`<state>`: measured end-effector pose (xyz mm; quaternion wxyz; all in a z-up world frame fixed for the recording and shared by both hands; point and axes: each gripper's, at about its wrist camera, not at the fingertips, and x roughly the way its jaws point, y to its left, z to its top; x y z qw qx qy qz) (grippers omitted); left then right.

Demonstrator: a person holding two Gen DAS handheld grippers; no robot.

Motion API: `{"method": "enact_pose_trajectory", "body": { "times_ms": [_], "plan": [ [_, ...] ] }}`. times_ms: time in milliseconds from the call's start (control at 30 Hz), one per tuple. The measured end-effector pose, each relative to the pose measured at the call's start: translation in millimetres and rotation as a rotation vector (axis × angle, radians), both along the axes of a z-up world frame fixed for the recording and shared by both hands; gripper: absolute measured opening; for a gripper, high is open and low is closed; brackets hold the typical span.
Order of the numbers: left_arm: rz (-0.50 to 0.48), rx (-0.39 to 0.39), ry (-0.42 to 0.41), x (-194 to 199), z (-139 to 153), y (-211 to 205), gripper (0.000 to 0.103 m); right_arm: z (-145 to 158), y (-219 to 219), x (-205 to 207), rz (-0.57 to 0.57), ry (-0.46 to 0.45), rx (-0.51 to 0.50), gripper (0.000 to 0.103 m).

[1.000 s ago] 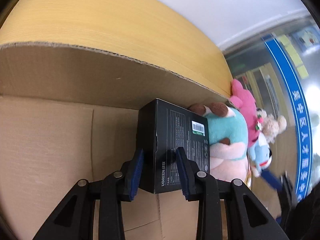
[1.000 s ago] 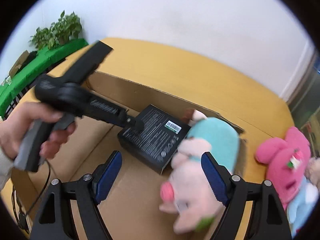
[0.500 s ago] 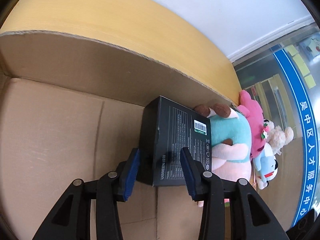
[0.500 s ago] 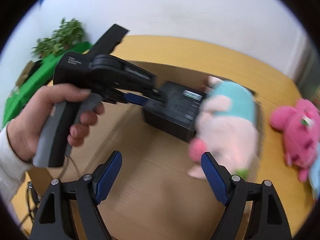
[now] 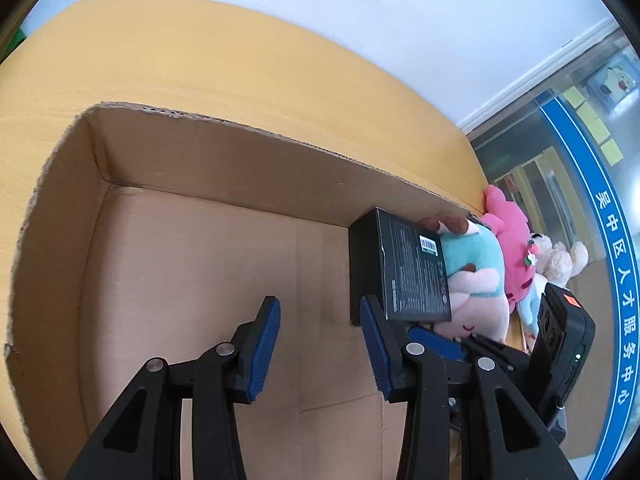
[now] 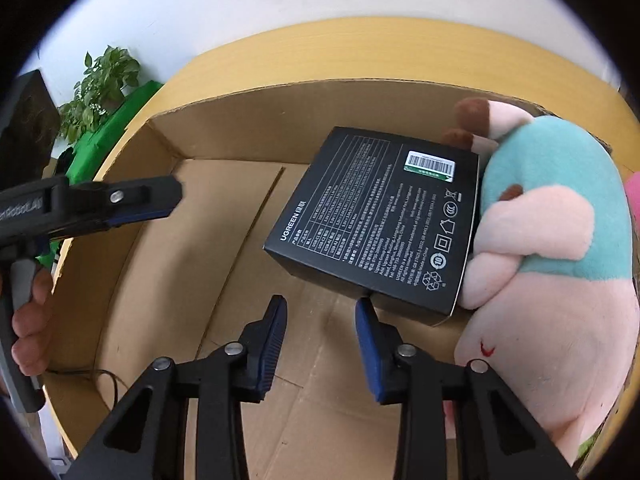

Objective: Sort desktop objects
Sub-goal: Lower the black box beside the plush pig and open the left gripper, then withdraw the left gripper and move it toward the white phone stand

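A black UGREEN box [image 5: 404,268] [image 6: 384,216] lies inside an open cardboard box [image 5: 192,248] [image 6: 192,216], against its far wall. A pink and teal plush pig [image 5: 472,280] [image 6: 552,248] lies beside the black box on its right, touching it. My left gripper [image 5: 320,344] is open and empty, pulled back above the cardboard floor, left of the black box. My right gripper [image 6: 320,344] is open and empty, just in front of the black box. The left gripper also shows at the left of the right wrist view [image 6: 120,204].
A pink plush [image 5: 512,248], a beige bear [image 5: 560,260] and a blue plush lie outside the cardboard box on the yellow table [image 5: 240,64]. A green plant [image 6: 104,84] stands beyond the table's left end. A cable [image 6: 92,376] lies by the box's left wall.
My left gripper has opened off the black box and pulled back to the left. My right gripper has narrowed its opening and moved in close in front of the black box.
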<state>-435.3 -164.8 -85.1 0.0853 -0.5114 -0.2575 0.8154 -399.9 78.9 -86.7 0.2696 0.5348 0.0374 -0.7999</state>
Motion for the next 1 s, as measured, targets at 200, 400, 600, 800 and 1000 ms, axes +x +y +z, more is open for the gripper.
{"method": "enact_pose_trajectory", "body": {
  "times_ms": [200,400,600,800,1000],
  "plan": [
    [-0.028,-0.002,0.012,12,-1,6,0.04,-7,-2,3,-0.039,0.037,0.019,0.033],
    [-0.067,-0.053,0.03,28,5,10,0.04,-9,2,9,-0.089,0.084,0.021,0.033],
    [-0.086,-0.112,0.053,41,23,10,0.04,-11,8,16,-0.112,0.12,-0.003,0.034],
    [-0.102,-0.158,0.131,68,65,9,0.047,-13,8,15,-0.117,0.13,0.019,0.034],
    [-0.106,-0.239,0.207,114,125,5,0.061,-3,9,24,-0.141,0.117,0.028,0.045]
  ]
}}
